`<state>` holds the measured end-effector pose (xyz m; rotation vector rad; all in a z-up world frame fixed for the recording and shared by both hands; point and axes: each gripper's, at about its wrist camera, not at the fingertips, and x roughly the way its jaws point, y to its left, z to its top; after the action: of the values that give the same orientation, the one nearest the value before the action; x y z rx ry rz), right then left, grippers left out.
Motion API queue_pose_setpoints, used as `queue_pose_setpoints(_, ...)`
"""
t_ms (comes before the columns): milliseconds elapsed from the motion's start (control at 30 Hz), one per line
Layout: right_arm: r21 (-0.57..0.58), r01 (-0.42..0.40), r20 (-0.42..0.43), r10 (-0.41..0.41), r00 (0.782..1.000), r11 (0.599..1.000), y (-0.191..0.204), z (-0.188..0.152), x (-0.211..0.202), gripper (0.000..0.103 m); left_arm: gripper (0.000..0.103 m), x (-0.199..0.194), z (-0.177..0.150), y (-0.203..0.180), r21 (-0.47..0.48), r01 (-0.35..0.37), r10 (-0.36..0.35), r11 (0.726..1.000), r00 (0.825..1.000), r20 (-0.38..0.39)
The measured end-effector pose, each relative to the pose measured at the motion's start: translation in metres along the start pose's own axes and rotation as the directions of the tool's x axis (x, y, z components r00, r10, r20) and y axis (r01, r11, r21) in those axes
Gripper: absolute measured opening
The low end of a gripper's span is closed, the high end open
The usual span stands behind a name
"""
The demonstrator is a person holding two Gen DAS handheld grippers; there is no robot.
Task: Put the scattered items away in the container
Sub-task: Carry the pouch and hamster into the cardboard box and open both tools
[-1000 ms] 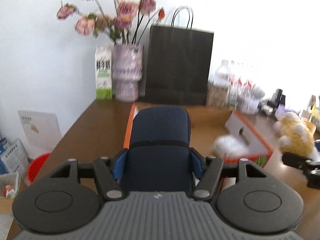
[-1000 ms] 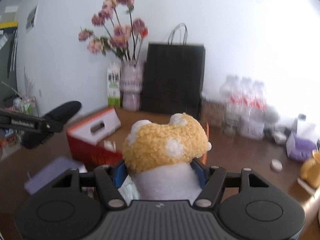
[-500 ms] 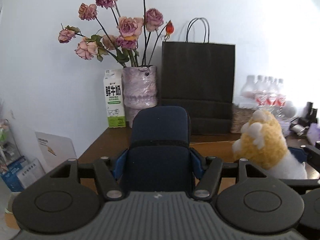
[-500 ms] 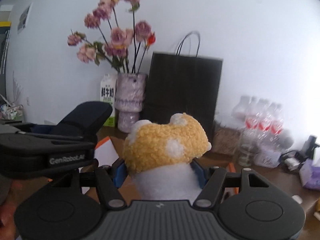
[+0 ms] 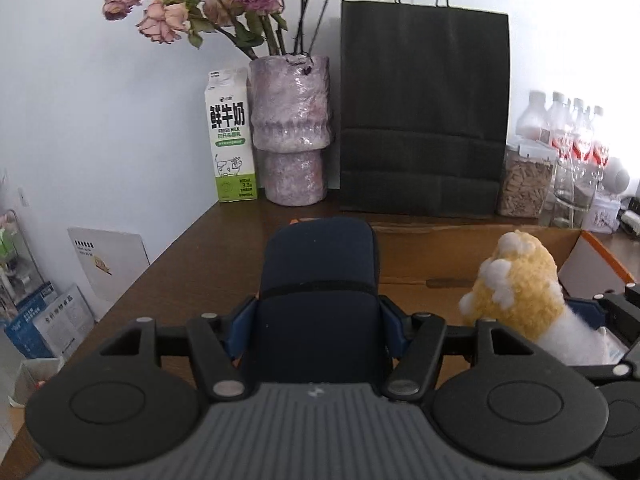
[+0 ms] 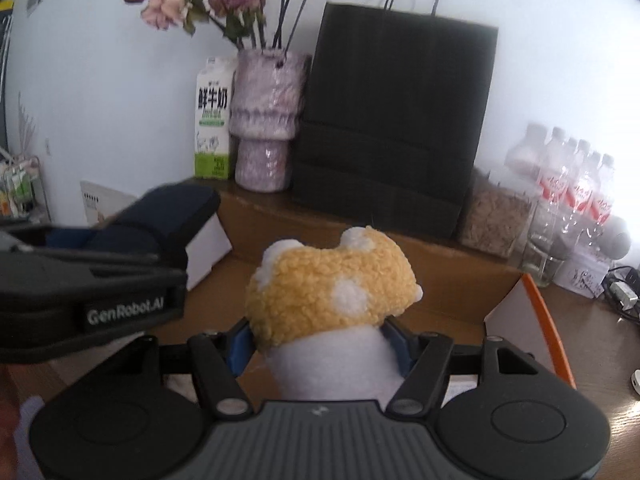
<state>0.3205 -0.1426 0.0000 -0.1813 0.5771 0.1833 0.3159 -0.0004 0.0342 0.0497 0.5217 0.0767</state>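
The left gripper (image 5: 318,320) squeezes a dark blue case (image 5: 320,276); only the right view shows the right gripper (image 6: 320,344) squeezing the plush mushroom (image 6: 332,288). Both have moved over the cardboard box (image 6: 448,276), which looks closer than before.

The dark wooden table (image 5: 208,248) carries a milk carton (image 5: 230,136), vase (image 5: 292,132), black paper bag (image 5: 424,112) and open cardboard box (image 6: 460,280).
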Motion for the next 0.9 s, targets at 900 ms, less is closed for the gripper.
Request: queue_pose_setpoints(900,0.005,0.021,-0.012,-0.021,1.000,1.000,-0.012,0.004,-0.030,0.103,0.103,-0.023,0.005,0.003,-0.027,0.005,-0.004,1.000,0.999,0.040)
